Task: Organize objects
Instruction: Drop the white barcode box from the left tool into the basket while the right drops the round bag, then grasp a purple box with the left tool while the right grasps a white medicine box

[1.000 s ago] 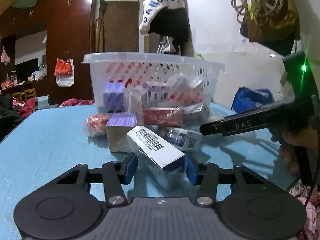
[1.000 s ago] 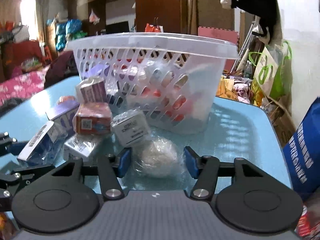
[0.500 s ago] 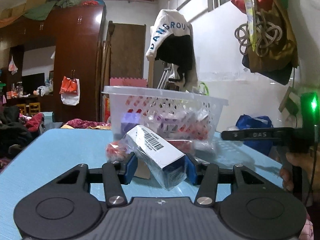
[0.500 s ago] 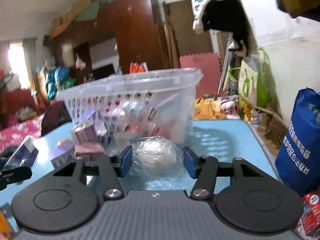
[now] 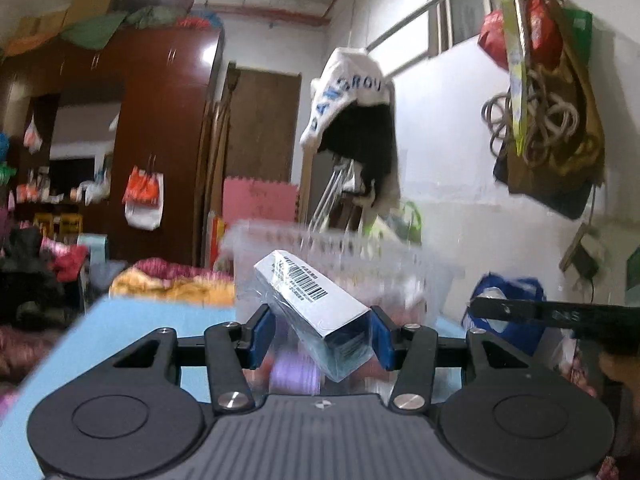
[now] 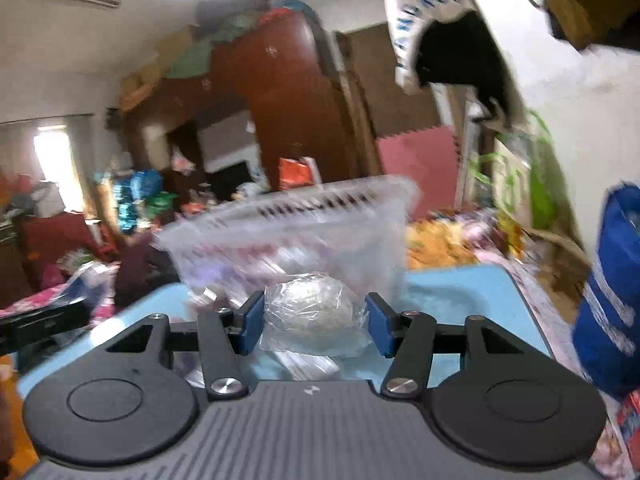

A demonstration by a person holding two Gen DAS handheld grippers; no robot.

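While both grippers hung above blue bench [image 6: 460,292], left gripper [image 5: 320,336] fingers clamped wrapped white barcode box [image 5: 316,300], tilted, in air before basket [image 5: 340,240]. Right gripper [image 6: 314,320] fingers gripped plastic-wrapped ball [image 6: 312,312], just short of basket; view blurred.

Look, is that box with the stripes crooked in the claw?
Yes. The wrapped barcode box sits tilted in the left claw, its far end pointing up and left. The round wrapped bundle looks centred in the right claw.
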